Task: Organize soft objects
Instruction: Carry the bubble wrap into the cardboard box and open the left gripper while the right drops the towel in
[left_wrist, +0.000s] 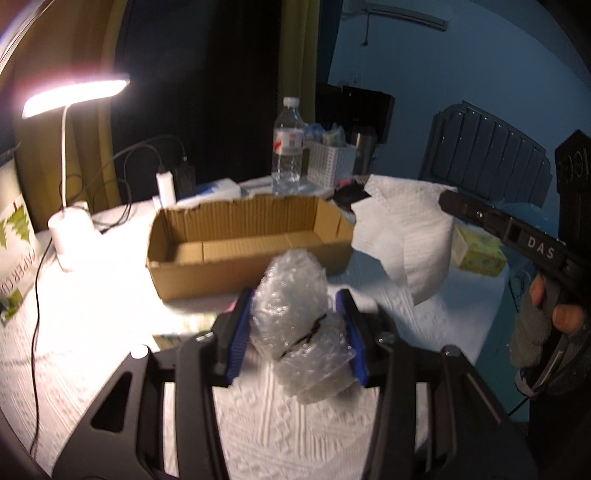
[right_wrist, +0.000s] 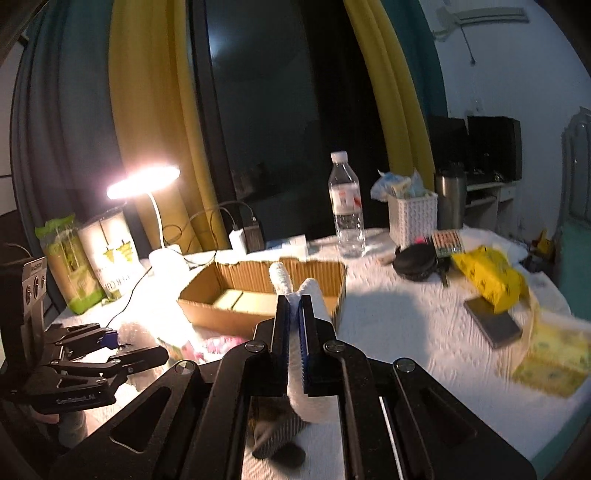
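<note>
Before the cardboard box (left_wrist: 236, 236), left gripper (left_wrist: 295, 325) clamping crinkly bubble wrap (left_wrist: 295, 317) (black-banded), right gripper (right_wrist: 294, 332) pinching white tissue (right_wrist: 295, 295)

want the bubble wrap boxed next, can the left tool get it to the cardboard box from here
Probably yes. The left tool holds the bubble wrap bundle, and the open-topped cardboard box sits just ahead with nothing between them. The right tool stays off to the side.

The open corrugated cardboard box (left_wrist: 236, 236) is plain brown — ribbed inside. The embossed white tablecloth (left_wrist: 288, 435) carries a geometric relief; the crumpled bubble-wrap bundle (left_wrist: 295, 317) is clear, the ridged gripper pads (left_wrist: 241, 325) blue.
</note>
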